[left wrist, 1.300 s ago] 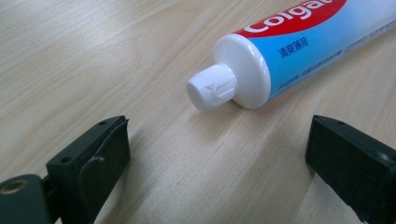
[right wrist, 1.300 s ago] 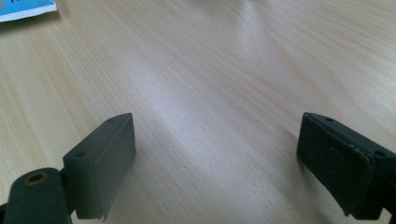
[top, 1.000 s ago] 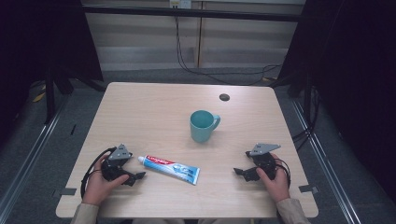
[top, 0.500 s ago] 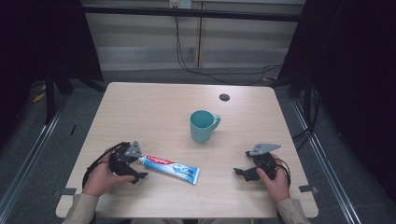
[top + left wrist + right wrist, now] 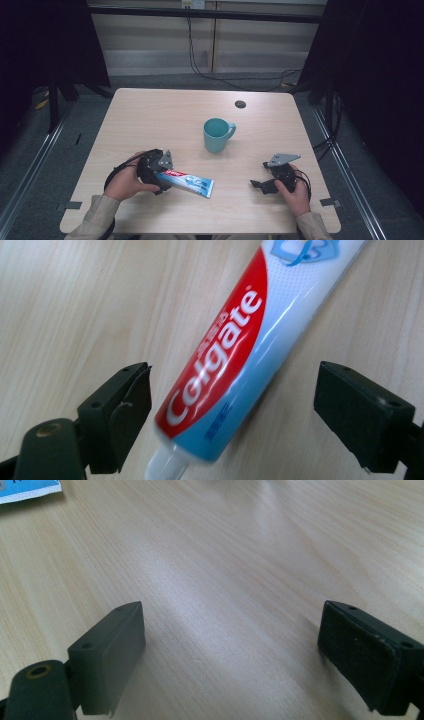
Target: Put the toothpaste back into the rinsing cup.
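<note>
Straddling cap end of toothpaste tube (image 5: 235, 355), left tongs (image 5: 232, 405) stand wide, pads clear of it, jaws just narrowed slightly; tube lies on surface (image 5: 150, 115), long axis running toward right tongs (image 5: 260, 185), also wide, well apart, mug (image 5: 216, 135) beyond

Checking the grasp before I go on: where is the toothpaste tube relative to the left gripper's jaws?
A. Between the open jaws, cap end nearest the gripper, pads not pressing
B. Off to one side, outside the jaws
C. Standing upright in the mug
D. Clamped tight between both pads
A: in the left gripper view the toothpaste tube lies on the table between the left gripper's spread jaws, gaps showing on both sides.
</note>
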`<action>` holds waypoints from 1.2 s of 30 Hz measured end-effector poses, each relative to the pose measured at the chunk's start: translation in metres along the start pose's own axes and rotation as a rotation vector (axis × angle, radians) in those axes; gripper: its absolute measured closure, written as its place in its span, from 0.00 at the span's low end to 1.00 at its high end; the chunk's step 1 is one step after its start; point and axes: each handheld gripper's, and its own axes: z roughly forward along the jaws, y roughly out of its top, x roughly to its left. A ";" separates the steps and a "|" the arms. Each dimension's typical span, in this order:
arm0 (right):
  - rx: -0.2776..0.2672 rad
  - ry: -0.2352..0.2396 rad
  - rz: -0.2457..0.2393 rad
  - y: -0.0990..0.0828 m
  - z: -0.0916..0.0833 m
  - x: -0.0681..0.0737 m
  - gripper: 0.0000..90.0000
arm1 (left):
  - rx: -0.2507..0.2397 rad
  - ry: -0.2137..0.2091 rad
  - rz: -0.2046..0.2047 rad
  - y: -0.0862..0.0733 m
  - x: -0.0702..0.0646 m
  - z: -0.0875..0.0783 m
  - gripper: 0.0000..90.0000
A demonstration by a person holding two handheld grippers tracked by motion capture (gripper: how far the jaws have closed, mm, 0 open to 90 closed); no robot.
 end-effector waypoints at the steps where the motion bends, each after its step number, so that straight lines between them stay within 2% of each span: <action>1: 0.000 0.000 0.000 0.000 0.000 0.000 0.12 | 0.002 -0.001 0.002 0.001 0.000 0.001 0.17; 4: 0.000 0.001 -0.001 0.000 0.000 0.000 0.12 | -0.011 -0.015 -0.010 0.003 0.000 0.006 0.18; 14: -0.001 0.001 -0.002 0.000 0.000 0.000 0.12 | -0.003 -0.057 0.016 0.015 0.000 0.015 0.23; 17: 0.000 0.001 0.000 0.000 0.000 0.000 0.12 | -0.012 -0.063 0.002 0.017 -0.001 0.017 0.25; 18: 0.000 0.001 -0.001 0.000 0.000 0.000 0.12 | 0.000 -0.065 0.017 0.018 0.000 0.017 0.27; 21: 0.000 0.001 -0.001 0.000 0.000 0.000 0.12 | 0.000 -0.071 0.017 0.021 -0.002 0.019 0.27; 22: 0.000 0.001 0.000 0.000 0.000 0.000 0.12 | 0.000 -0.068 0.031 0.022 -0.002 0.019 0.27; 25: 0.000 0.002 -0.001 0.000 0.000 0.000 0.12 | -0.008 -0.076 0.021 0.024 -0.002 0.020 0.28; 28: 0.000 0.002 -0.002 0.000 0.000 0.000 0.12 | 0.002 -0.085 0.038 0.026 -0.002 0.021 0.28; 31: 0.000 0.002 -0.002 0.000 0.000 0.000 0.12 | 0.001 -0.101 0.039 0.027 -0.003 0.023 0.32; 36: 0.000 0.002 -0.001 0.000 0.000 0.000 0.12 | -0.007 -0.112 0.028 0.027 -0.003 0.026 0.33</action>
